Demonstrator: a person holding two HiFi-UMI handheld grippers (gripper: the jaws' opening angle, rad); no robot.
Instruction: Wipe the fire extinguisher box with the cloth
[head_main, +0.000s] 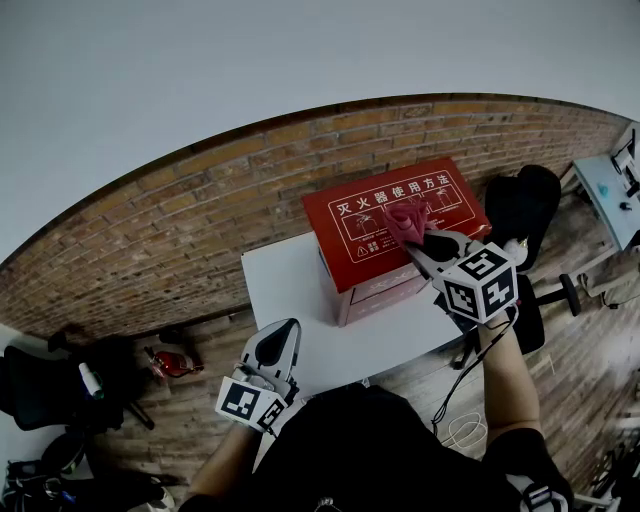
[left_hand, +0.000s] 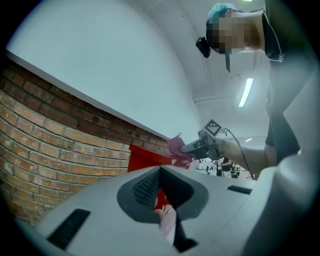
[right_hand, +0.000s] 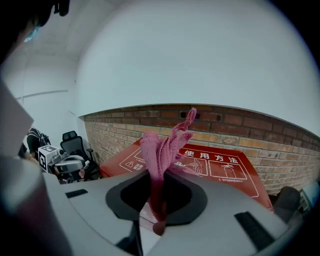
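Now | left gripper nearest, over white table's near edge, jaws together, empty | right gripper jaws clamped on bunched pink cloth over lid of red fire extinguisher box, table's far right | brick wall behind

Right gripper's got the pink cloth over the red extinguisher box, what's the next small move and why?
Probably lower the right gripper so the cloth meets the top of the fire extinguisher box, then begin a stroke. The cloth is clamped in its jaws but stands bunched upright over the lid, apparently not pressed flat on it.
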